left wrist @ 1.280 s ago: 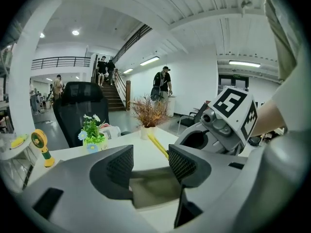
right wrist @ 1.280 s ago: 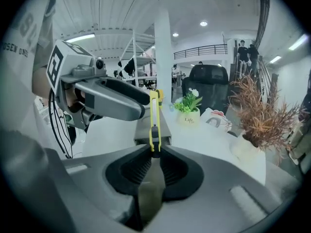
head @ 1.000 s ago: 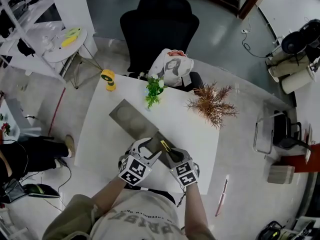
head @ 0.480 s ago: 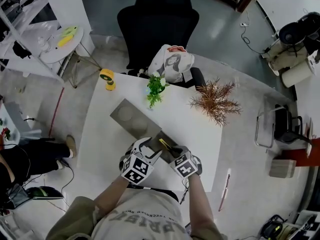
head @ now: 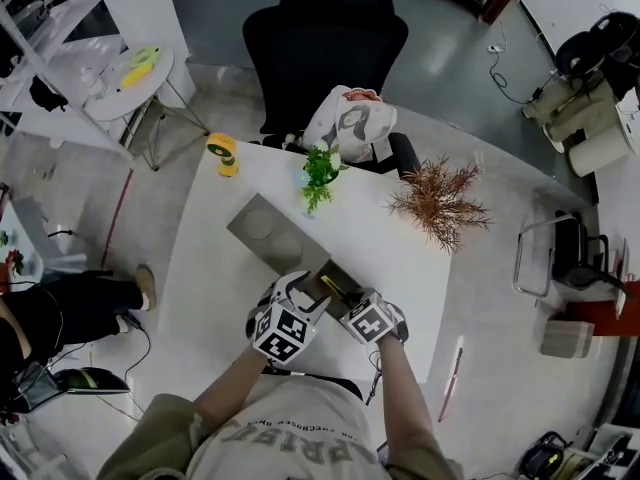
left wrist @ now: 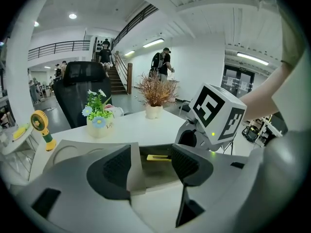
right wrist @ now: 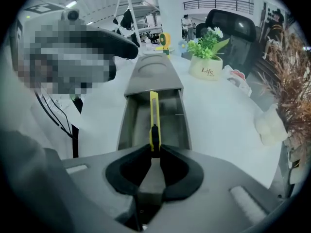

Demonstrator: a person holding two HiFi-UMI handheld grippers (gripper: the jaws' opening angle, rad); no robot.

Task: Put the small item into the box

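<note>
On the white table [head: 205, 268], a long grey box [right wrist: 127, 115] with its lid slid back reaches the near edge. The right gripper [right wrist: 154, 152] pinches a slim yellow utility knife [right wrist: 153, 111] by its end, lengthwise over the open tray. The left gripper [left wrist: 151, 160], jaws just spread wide, straddles the box's near end without pressing. The knife is best lowered flat, parallel to the walls, and released low.

Floor: glossy grey concrete floor [head: 460, 78].
Desk: white curved tabletop [head: 210, 268].
Seating: black high-backed office chair [head: 325, 38] at the desk's far edge.
Side: round white table [head: 110, 88].
Lighting: ceiling strip lights [left wrist: 153, 43].
Rear: railed staircase [left wrist: 116, 81].
</note>
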